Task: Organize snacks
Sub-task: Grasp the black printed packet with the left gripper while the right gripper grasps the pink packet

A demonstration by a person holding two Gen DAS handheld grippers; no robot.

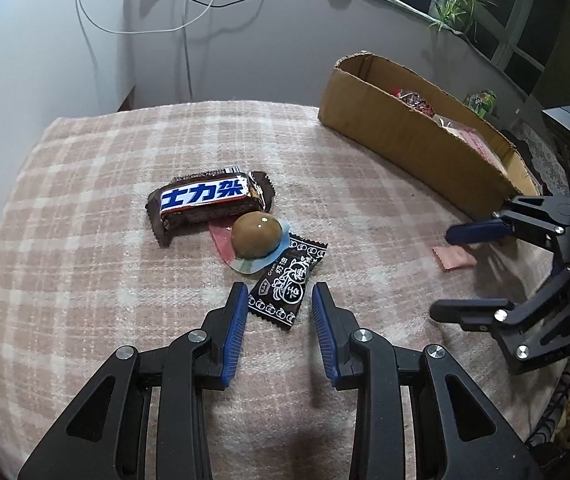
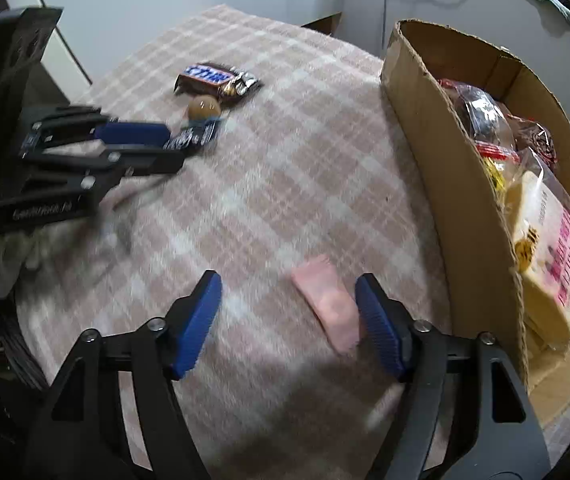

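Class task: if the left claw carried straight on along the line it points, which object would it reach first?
Most likely the black candy packet, lying just beyond the open left claw on the plaid cloth; exact depth is hard to judge.

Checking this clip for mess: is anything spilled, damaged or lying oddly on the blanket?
Nothing spilled. The loose snacks lie in an untidy overlap: the brown egg-shaped candy sits on the black candy packet and against the chocolate bar. A pink packet lies alone near the cardboard box, whose top edge is ragged.
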